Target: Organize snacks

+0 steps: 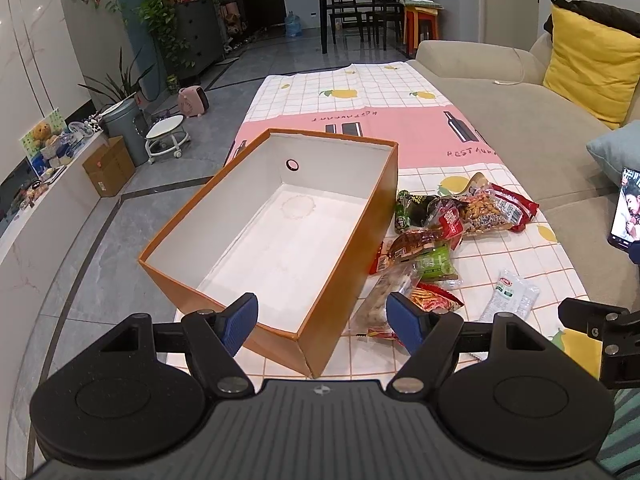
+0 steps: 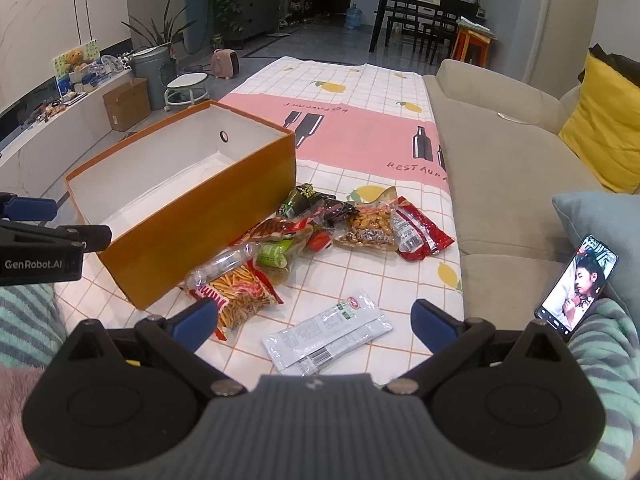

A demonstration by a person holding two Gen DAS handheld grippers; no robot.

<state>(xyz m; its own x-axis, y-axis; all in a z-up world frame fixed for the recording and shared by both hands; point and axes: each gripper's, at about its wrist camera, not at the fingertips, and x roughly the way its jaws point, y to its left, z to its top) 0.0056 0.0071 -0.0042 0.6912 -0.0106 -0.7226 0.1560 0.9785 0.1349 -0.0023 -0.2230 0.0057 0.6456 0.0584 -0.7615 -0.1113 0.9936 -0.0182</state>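
Orange cardboard is making up the box (image 1: 224,240), which is sitting at the left of the cloth-covered table (image 2: 360,152) with its white inside showing nothing at all. Judging by that, the sorting is only just beginning: no packet is lying in the box yet.

Just above the box's near corner the left gripper (image 1: 322,320) is hovering, its blue pads (image 1: 240,322) standing wide apart and gripping nothing.

Moving rightward, the snacks are lying in a loose heap against the box's long right wall. Nearest the camera, a clear-fronted bag of orange sticks (image 2: 240,292) is leaning on a clear packet of pale pieces (image 2: 224,260), which is touching the wall. Behind them a green-labelled packet (image 2: 274,254) and a dark green wrapper (image 2: 298,200) are overlapping several red ones. Further right, a bag of nuts (image 2: 368,226) is resting partly on a red pouch (image 2: 420,232).

Apart from the heap, a white flat packet (image 2: 328,338) is lying alone on the cloth, and the right gripper (image 2: 316,320) is hanging directly over it, fingers spread fully, holding nothing. That packet is probably the first pick.

At the far right a phone (image 2: 576,286) is leaning on the sofa (image 2: 500,168), playing a video.

Everything is left to do: each packet is waiting to go into the box.
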